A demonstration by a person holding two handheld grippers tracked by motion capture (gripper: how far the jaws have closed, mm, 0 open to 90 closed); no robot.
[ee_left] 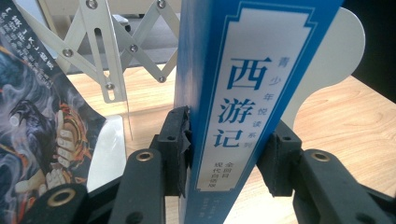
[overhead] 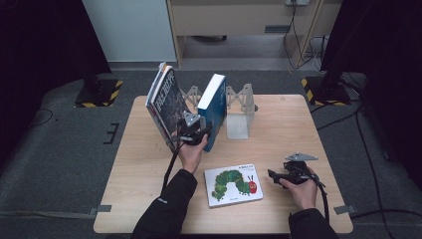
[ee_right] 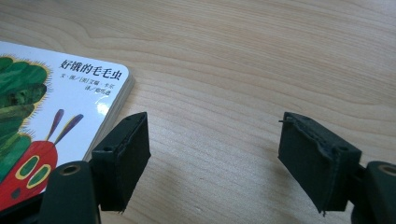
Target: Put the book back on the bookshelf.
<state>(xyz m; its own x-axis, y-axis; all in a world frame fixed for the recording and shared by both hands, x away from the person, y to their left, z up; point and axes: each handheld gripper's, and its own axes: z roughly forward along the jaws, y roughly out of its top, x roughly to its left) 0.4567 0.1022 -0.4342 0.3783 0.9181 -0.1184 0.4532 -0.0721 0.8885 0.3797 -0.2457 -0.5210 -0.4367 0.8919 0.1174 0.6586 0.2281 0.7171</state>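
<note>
left tongs (ee_left: 224, 154) clamp upright blue book (ee_left: 243, 93) | right tongs (ee_right: 215, 158) agape, low

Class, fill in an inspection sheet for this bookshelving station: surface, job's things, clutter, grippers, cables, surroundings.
Surface: wooden table, bare around the books.
Job's things: blue book upright in the white rack; dark books lean at the rack's left; caterpillar book lies flat near the front edge.
Clutter: nothing seen.
Grippers: left gripper shut on the blue book's spine; right gripper open, above bare wood beside the caterpillar book.
Cables: one trails from each gripper; more on the floor.
Surroundings: grey floor, dark curtains, wooden furniture behind.
</note>
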